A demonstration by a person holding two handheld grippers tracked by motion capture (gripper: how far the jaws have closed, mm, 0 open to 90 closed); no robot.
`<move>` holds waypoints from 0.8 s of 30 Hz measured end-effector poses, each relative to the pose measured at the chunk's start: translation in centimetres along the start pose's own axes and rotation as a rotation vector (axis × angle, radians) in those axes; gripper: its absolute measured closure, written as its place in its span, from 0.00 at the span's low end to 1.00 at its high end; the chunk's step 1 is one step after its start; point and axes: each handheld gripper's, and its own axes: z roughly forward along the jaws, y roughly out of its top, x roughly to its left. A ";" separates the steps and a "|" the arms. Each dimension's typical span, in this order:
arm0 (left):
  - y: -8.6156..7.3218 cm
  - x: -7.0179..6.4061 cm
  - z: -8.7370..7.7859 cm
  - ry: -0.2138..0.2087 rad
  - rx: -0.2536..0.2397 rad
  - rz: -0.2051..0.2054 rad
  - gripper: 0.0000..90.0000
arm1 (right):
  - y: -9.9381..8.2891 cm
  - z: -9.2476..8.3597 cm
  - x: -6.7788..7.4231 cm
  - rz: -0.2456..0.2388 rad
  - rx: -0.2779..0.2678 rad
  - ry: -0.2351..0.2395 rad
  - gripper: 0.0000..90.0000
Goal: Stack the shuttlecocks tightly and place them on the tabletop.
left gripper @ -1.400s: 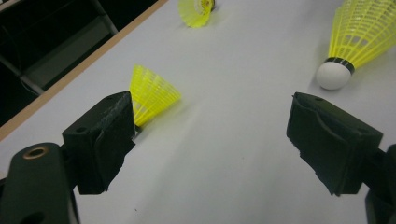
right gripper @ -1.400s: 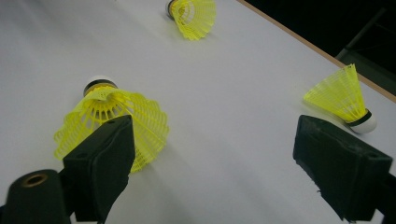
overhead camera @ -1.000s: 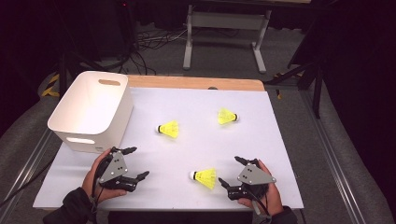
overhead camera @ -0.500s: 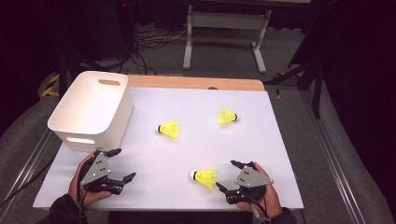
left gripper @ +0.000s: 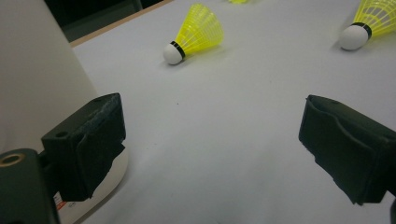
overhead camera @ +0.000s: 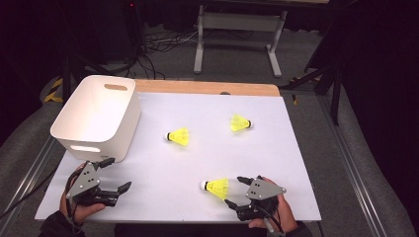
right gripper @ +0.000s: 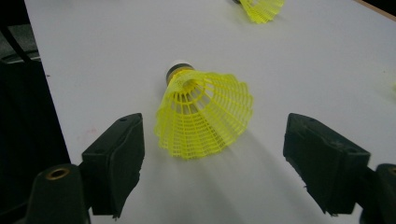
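A white counter (overhead camera: 296, 163) holds three yellow shuttlecocks and a white bin (overhead camera: 96, 116) at its far left. The person's hands enter from the near edge, each holding a gripper.

The right gripper (overhead camera: 234, 191) lies low at the near right, aimed at the nearest shuttlecock (overhead camera: 216, 188), which lies on its side just beyond the fingertips with its cork pointing left. In the right gripper view its skirt opens toward the camera, sitting ahead of the two fingers (right gripper: 116, 161) rather than between them. These fingers are apart but have just been closing a little, with nothing between them, probably narrowing to suit the skirt before moving in.

The left gripper (overhead camera: 114, 174) rests near the bin's front corner, fingers (left gripper: 91, 140) wide apart and empty, likely parked out of the way. In the left gripper view the bin wall stands just beside the left finger.

A second shuttlecock (overhead camera: 178, 136) lies mid-counter, just right of the bin. A third (overhead camera: 240, 123) lies farther right and back. The bin looks empty, so it seems meant to receive them.
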 end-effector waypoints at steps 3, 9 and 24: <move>-0.2 0.2 -0.2 0.006 -0.002 -0.003 0.08 | 0.0 0.2 0.3 -0.012 0.013 0.014 0.28; -0.3 0.2 -0.1 0.001 0.006 -0.002 0.07 | 0.0 0.9 0.9 -0.046 0.044 0.090 0.39; -0.3 0.0 0.3 -0.019 0.019 0.006 0.07 | 0.3 2.7 1.4 -0.069 0.086 0.089 0.72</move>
